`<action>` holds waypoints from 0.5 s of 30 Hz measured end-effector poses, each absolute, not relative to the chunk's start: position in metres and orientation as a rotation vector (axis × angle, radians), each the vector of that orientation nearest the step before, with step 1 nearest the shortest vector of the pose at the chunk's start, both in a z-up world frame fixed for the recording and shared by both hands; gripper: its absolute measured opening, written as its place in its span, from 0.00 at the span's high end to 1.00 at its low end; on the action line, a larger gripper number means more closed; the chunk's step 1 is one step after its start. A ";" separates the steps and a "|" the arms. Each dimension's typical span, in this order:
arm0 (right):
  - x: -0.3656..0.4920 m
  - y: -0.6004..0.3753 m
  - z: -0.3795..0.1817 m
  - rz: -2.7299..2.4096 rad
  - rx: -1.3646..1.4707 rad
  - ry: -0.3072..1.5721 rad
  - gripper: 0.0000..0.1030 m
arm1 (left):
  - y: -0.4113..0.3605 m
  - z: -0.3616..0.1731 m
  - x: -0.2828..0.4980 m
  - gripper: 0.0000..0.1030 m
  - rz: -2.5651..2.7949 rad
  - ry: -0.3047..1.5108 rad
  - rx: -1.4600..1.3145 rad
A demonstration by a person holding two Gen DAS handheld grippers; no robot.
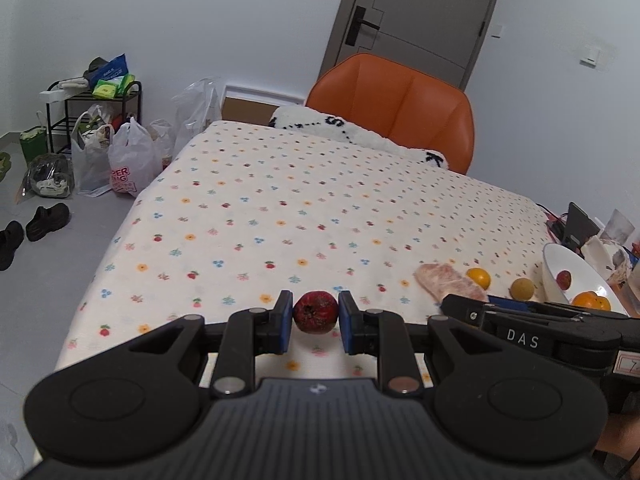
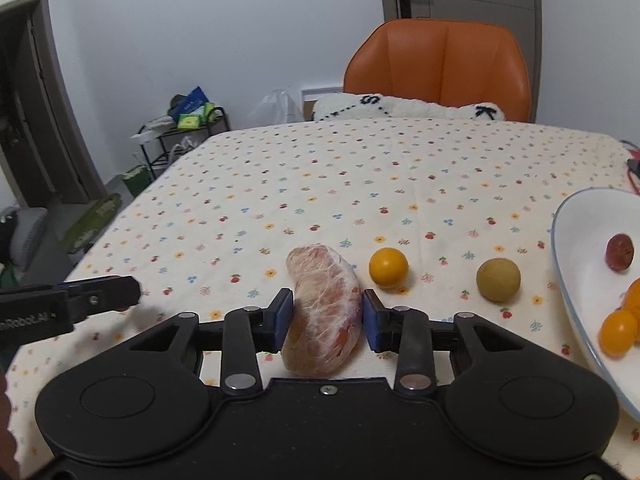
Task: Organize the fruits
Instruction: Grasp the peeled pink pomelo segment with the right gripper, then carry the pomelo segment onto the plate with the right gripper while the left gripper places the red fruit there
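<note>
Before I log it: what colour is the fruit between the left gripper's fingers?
Dark red, with a blackish centre: the fruit. Left wrist view shows it best.

White walls and a grey door (image 1: 416,20); orange chair (image 1: 396,108) behind the flower-print table (image 1: 280,208); grey floor (image 1: 60,240).

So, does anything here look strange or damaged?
The dark red fruit between the left gripper fingers has rough, blackish blotches on its skin, possibly spoilage. The peeled segment between the right gripper fingers is the only peeled piece; the other fruits are whole.
</note>
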State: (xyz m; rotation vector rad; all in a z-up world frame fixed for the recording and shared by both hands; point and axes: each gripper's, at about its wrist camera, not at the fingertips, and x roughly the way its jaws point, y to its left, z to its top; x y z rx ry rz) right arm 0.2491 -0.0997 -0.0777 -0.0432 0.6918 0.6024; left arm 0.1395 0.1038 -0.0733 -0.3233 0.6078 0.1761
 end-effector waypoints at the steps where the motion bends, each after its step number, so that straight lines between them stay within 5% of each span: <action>1: 0.249 -0.102 -0.077 0.605 -0.035 0.693 0.67 | 0.102 -0.072 0.139 0.78 0.173 0.606 -0.321; 6: 0.243 -0.117 -0.069 0.617 -0.002 0.669 0.82 | 0.094 -0.069 0.141 0.78 0.159 0.603 -0.314; 15: 0.237 -0.144 -0.058 0.625 0.068 0.645 0.84 | 0.075 -0.063 0.142 0.78 0.124 0.594 -0.296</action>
